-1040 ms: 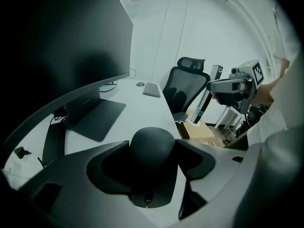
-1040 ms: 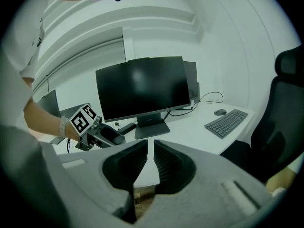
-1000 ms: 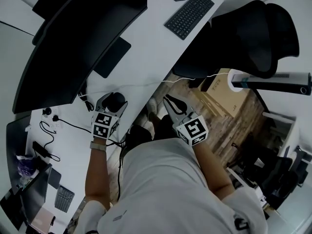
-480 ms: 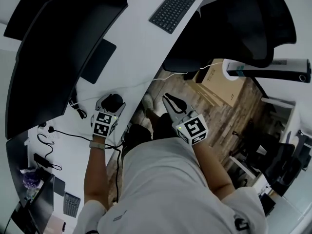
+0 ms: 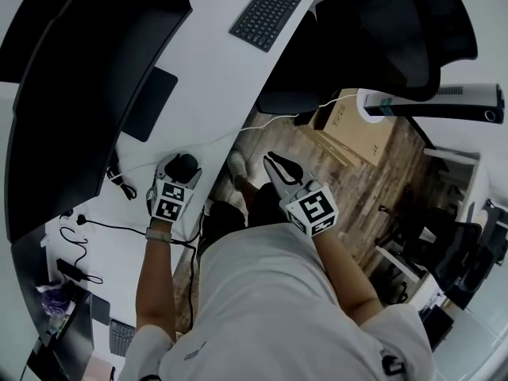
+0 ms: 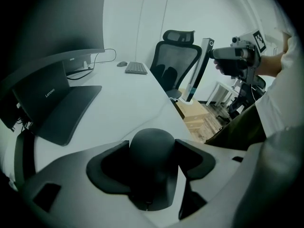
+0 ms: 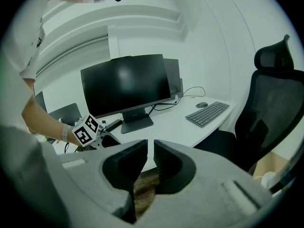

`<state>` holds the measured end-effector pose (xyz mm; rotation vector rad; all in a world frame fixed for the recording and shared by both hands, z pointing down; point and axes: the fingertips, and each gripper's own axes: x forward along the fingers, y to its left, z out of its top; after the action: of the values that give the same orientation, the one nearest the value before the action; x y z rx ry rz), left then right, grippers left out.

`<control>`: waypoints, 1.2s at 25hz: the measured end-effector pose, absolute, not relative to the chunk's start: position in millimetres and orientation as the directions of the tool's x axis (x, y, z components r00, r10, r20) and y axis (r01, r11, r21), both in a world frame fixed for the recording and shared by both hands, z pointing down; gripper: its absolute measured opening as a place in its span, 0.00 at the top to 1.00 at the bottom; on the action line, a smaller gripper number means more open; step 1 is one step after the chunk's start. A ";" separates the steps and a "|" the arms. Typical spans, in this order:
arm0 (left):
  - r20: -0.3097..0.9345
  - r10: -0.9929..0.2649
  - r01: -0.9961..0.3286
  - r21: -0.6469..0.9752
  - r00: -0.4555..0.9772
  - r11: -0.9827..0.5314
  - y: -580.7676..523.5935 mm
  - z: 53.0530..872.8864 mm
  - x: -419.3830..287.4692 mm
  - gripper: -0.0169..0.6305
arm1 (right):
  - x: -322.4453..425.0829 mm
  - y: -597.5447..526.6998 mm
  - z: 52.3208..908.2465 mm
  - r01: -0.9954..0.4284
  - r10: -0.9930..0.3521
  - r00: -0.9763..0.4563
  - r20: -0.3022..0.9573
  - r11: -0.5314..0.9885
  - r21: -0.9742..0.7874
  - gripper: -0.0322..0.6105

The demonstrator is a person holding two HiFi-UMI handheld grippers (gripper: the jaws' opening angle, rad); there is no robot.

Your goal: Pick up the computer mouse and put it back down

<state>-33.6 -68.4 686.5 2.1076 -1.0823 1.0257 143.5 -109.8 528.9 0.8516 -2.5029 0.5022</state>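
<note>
The white desk (image 5: pixel 230 78) curves around the seated person, so the wide dark monitor (image 5: pixel 79 78) faces inward. The black office chair (image 5: pixel 381 30) stands at the far workstation, where the keyboard (image 5: pixel 271 10) lies square to it, well apart from the action. The right gripper (image 7: pixel 150 158) hangs off the desk over the wooden floor, its jaws drawn to a narrow slit with nothing between them, likely just parked out of the way. The left gripper (image 5: pixel 179 171) reaches over the near desk edge, its jaws pressed against both flanks of the computer mouse (image 6: pixel 153 148), gripping across its width. Whether the mouse touches the desk cannot be told.
</note>
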 end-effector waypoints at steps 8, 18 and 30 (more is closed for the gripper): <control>0.845 -0.414 -0.809 0.036 0.338 -0.587 -68.5 692.2 -30.5 0.52 | 145.2 -109.9 529.1 -0.647 -0.484 -0.704 0.520 0.739 -0.189 0.91; 0.824 -0.431 -0.798 0.043 0.369 -0.600 -66.9 687.1 -28.5 0.52 | 142.2 -107.5 526.3 -0.647 -0.487 -0.704 0.516 0.740 -0.184 0.91; 0.738 -0.545 -0.844 0.063 0.398 -0.532 -64.2 650.5 -41.8 0.52 | 125.3 -97.7 516.5 -0.619 -0.476 -0.726 0.496 0.767 -0.170 0.91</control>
<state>-41.8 -64.2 650.5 2.2302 -1.1909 0.9396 125.3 -97.7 516.5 0.8283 -2.5321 0.4548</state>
